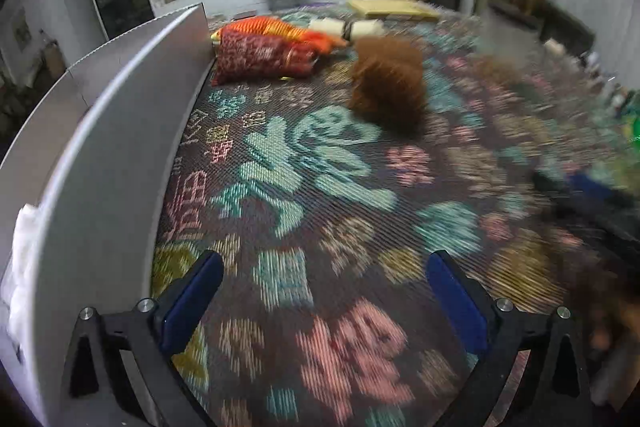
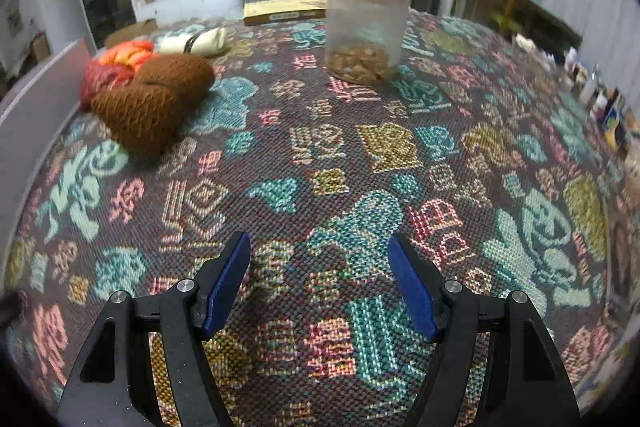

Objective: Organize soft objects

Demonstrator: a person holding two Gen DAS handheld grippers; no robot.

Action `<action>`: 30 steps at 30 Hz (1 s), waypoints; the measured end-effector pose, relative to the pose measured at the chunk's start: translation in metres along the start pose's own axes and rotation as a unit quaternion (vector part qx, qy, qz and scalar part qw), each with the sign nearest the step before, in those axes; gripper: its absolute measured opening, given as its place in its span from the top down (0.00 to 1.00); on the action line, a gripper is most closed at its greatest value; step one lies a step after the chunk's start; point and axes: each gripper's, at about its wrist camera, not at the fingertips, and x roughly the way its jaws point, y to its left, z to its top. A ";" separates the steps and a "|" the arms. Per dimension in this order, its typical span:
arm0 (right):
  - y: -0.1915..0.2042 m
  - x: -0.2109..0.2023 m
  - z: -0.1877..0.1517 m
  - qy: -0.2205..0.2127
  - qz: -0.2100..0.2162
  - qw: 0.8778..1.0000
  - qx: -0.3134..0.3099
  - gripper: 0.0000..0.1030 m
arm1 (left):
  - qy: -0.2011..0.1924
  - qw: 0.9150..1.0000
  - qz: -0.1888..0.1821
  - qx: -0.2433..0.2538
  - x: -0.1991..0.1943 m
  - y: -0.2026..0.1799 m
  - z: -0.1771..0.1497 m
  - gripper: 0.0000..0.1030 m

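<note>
Both grippers empty over the patterned cloth.
Far left by a grey panel lie a red pouch, orange pouch and brown yarn; jar far centre. Left gripper and right gripper gape wide.

Left view: brown yarn + right side motion-blurred; small bottles at right edge too small to ID.
</note>
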 end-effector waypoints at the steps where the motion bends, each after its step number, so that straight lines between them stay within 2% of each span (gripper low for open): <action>1: -0.001 0.006 0.000 0.012 -0.004 1.000 0.002 0.28 | 0.001 1.000 0.009 0.001 0.009 -0.002 0.005 0.02; 2: -0.003 0.014 0.000 0.024 -0.004 1.000 0.007 0.25 | -0.001 1.000 0.014 0.000 0.016 -0.002 0.008 0.02; 7: -0.007 0.021 0.003 0.014 -0.010 1.000 0.010 0.20 | 0.001 1.000 0.024 0.002 0.044 0.001 0.018 0.00; 10: -0.009 0.018 0.002 0.013 -0.009 1.000 0.013 0.19 | -0.002 1.000 -0.005 -0.029 0.058 0.009 0.021 0.00; 30: -0.006 0.014 0.001 0.014 -0.011 1.000 0.014 0.15 | -0.004 0.999 -0.013 -0.038 0.057 0.012 0.021 0.00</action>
